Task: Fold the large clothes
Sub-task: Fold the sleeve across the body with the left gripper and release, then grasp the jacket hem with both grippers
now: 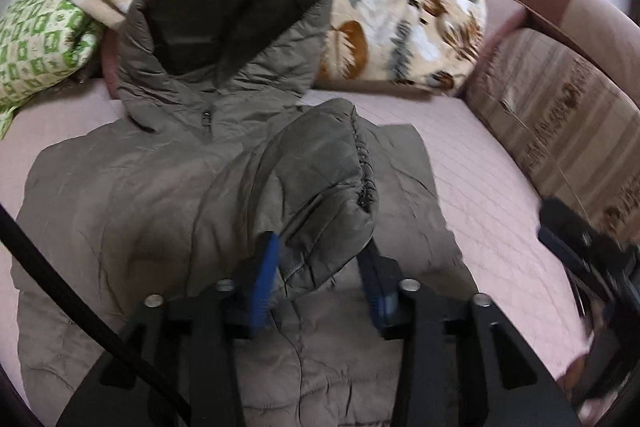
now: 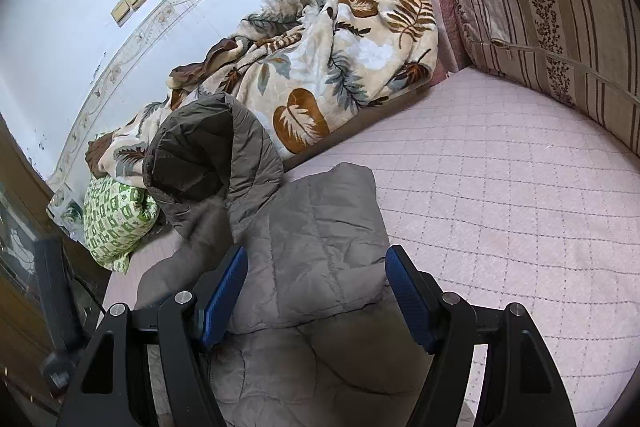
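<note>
An olive-grey hooded puffer jacket (image 1: 132,195) lies front-up on the pink quilted bed (image 1: 480,167), hood (image 1: 224,23) toward the wall. My left gripper (image 1: 320,255) is closed on the jacket's sleeve cuff (image 1: 320,179) and holds it up over the jacket's body. My right gripper (image 2: 316,275) is open above a folded-in part of the jacket (image 2: 320,227), its blue pads on either side and apart from the cloth. The right gripper also shows blurred at the right edge of the left wrist view (image 1: 592,259).
A leaf-print blanket (image 1: 380,11) is bunched along the wall behind the hood. A green patterned pillow (image 1: 36,43) lies at the left. A striped floral cushion (image 2: 560,7) leans at the right. Bare pink mattress (image 2: 500,187) lies right of the jacket.
</note>
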